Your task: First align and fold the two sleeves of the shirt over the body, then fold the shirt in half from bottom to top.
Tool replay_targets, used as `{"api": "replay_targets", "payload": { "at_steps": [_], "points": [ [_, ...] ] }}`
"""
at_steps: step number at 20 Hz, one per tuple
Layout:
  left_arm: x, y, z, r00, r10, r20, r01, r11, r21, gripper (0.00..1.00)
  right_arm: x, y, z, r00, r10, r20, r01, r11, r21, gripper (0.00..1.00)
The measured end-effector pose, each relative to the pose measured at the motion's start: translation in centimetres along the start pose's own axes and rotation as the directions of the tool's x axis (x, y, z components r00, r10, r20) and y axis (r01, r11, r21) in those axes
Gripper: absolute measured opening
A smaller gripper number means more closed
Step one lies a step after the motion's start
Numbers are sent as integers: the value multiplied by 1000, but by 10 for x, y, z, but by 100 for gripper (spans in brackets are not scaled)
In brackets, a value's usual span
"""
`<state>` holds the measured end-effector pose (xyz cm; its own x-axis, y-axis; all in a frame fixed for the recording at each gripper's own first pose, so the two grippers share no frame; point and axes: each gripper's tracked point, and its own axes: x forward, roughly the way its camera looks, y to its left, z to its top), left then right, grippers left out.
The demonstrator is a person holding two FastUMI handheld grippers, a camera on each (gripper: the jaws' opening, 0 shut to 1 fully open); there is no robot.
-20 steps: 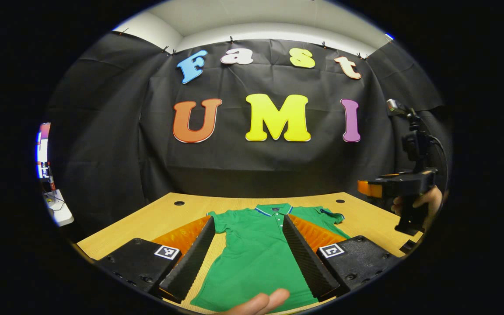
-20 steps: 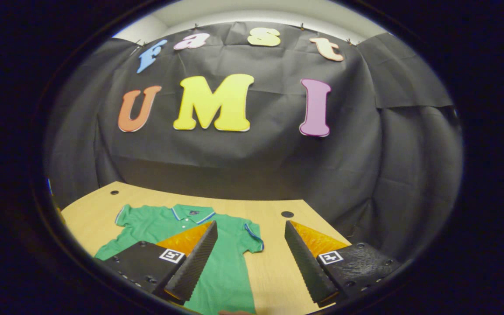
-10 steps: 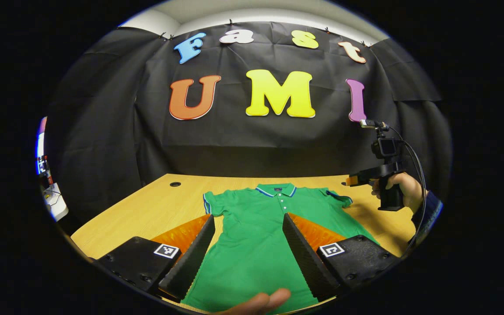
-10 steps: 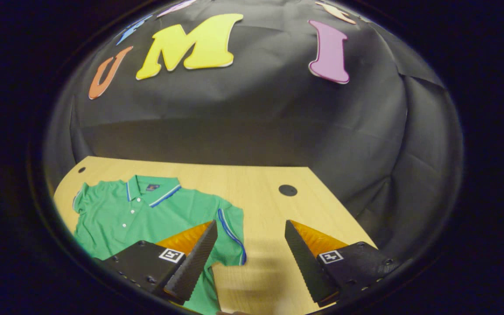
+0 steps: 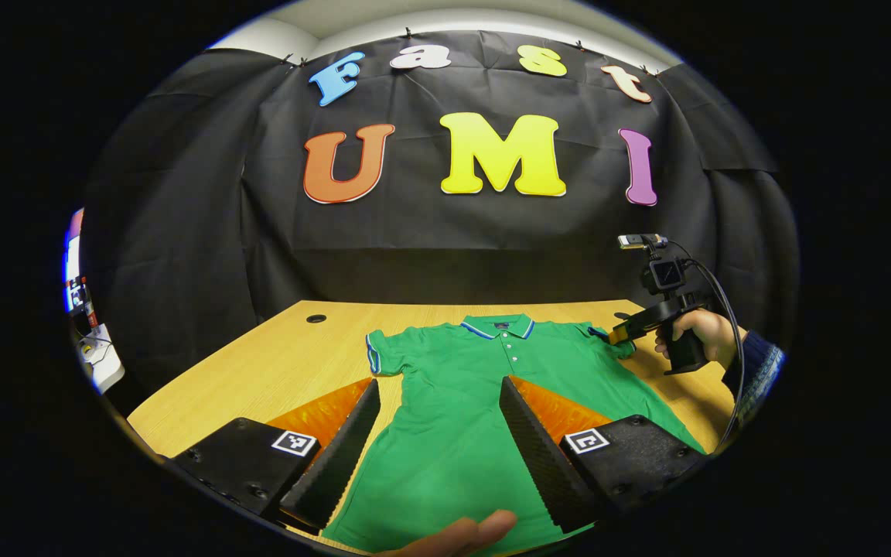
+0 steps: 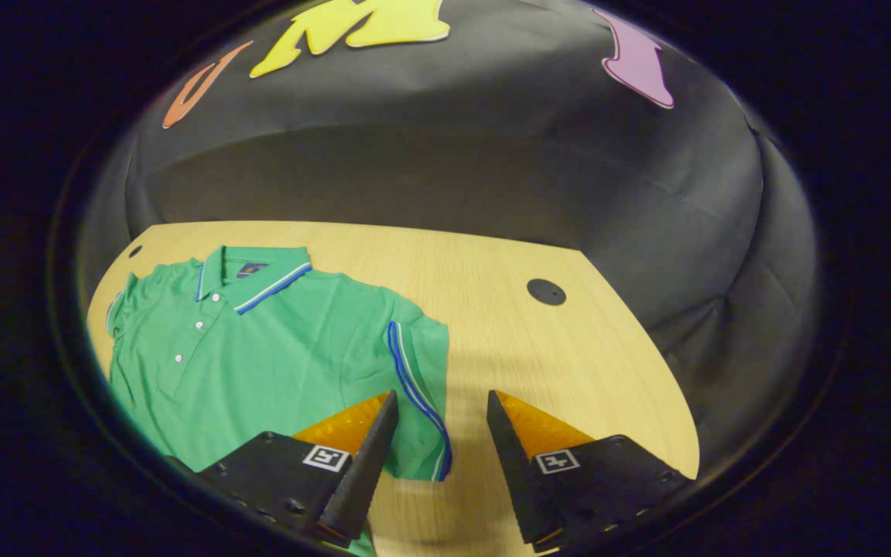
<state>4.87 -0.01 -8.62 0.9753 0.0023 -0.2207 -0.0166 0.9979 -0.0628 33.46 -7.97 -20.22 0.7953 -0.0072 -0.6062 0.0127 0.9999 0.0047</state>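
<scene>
Nearest in the left gripper view, a fingertip pokes in at the bottom edge, over the hem of the one green shirt. The left gripper hangs above the shirt's lower body, its two ridged fingers spread apart and holding nothing. The polo lies flat, face up, on the pale wooden table, collar toward the far edge, both short sleeves spread out. In the right gripper view, the right gripper hovers with jaws apart on either side of the blue-striped cuff of one sleeve, not clamping it. Two round holes dot the tabletop, one near the far right corner. A hand holds the right gripper's handle beside that sleeve.
</scene>
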Motion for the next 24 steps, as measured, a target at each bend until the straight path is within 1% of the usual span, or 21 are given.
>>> {"api": "replay_targets", "payload": {
  "at_steps": [1, 2, 5, 8, 10, 13, 17, 19, 24],
  "points": [
    [0, 0, 0, 1000, 1, 0, -1, 1000, 0, 100, 5, 2, -3, 1000, 7, -14, -7, 1000, 19, 70],
    [0, 0, -1, 1000, 1, -3, -1, 1000, -2, 100, 10, 3, -7, 1000, 5, -29, -4, 999, 36, 64],
    [1, 0, -4, 1000, 1, -13, -1, 1000, -7, 100, 13, 6, -7, 998, 41, -40, -35, 991, 127, 45],
    [1, 3, -3, 1000, 8, -13, -8, 1000, -7, 100, 14, 11, -5, 995, 87, -54, -72, 970, 234, 10],
    [3, 5, -3, 1000, 15, -14, -15, 1000, -7, 100, 17, 10, -5, 994, 89, -59, -72, 966, 249, 4],
    [5, 11, -4, 999, 29, -16, -29, 1000, -8, 100, 13, 10, -1, 996, 74, -55, -58, 965, 255, 0],
    [5, 20, -4, 998, 56, -19, -56, 998, -6, 100, 0, 13, 18, 999, 52, -8, -49, 970, 240, 0],
    [6, 22, -3, 998, 59, -16, -59, 998, -5, 100, -12, 25, 32, 997, 67, 28, -72, 968, 240, 0],
    [8, 26, -6, 998, 63, -28, -63, 998, -19, 100, -37, 71, 61, 988, 115, 105, -133, 975, 178, 0]
  ]
}}
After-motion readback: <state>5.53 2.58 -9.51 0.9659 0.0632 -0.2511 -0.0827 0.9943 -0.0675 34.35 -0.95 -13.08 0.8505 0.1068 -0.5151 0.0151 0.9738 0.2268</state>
